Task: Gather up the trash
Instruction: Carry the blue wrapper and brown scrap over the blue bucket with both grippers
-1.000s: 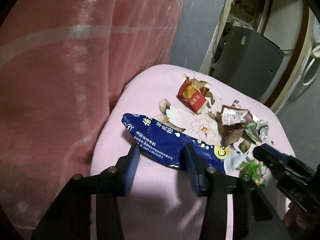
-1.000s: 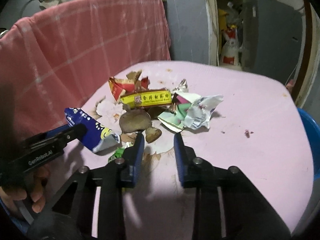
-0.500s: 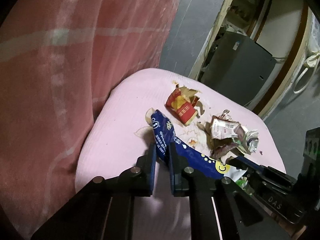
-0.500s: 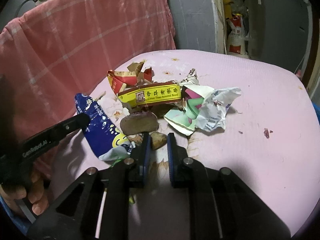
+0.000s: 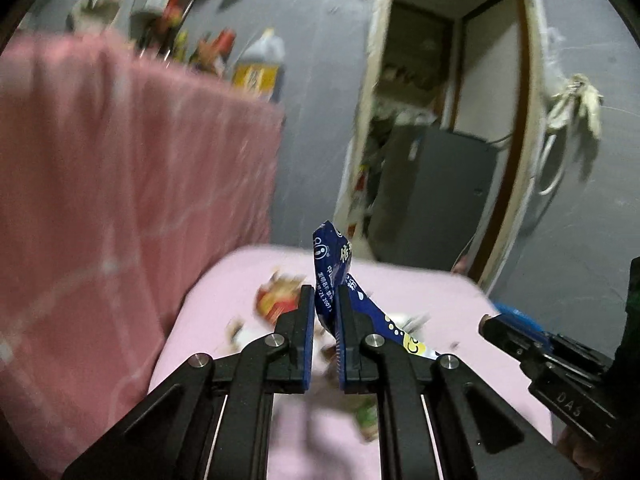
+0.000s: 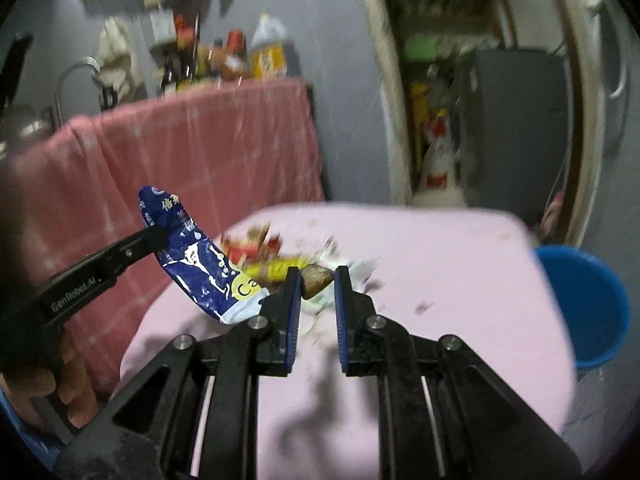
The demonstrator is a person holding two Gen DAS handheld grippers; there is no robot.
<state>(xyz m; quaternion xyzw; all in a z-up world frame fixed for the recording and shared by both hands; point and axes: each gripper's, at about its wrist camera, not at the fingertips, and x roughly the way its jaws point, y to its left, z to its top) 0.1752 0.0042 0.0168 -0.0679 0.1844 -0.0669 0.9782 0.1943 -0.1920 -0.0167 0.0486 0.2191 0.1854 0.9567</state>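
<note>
**Step in hand:** carry-off. Both pieces picked, neither binned yet.

**L gripper** (image 5: 323, 312): fingers (image 5: 305, 320) clenched on the blue wrapper (image 5: 334, 276), gripped near its mid-length. Upper end stands up past the tips; lower end w/ yellow dot trails down toward the right gripper. In the right-wrist view the whole wrapper (image 6: 192, 256) hangs clear of the bench, over its left edge.

**R gripper** (image 6: 316, 284): fingers (image 6: 291, 300) grasping a small brown scrap (image 6: 316, 278), pinched right at the tips. Scrap looks lifted off the pile, though blur makes that a judgement.

**Bench** (image 6: 460, 280): pink top. Rest of the trash sits toward the far-left corner: red carton bits (image 6: 250, 248), yellow box (image 6: 276, 270), white crumpled paper beneath (blurred, count unclear).

**Blue bucket** (image 6: 584, 304): just off the bench's right edge, mouth open. Likely the bin, in my judgement.

**Backdrop:** pink checked cloth (image 6: 192, 152) hung beyond the left edge.

**Next move calls for:**
- swing both loads over to the bucket; R is nearer, goes first
- keep L high so the wrapper's limp tail doesn't drag thru the pile
- let go only once over the rim; scrap is small, could bounce out
- then back for the carton, box, paper
</note>
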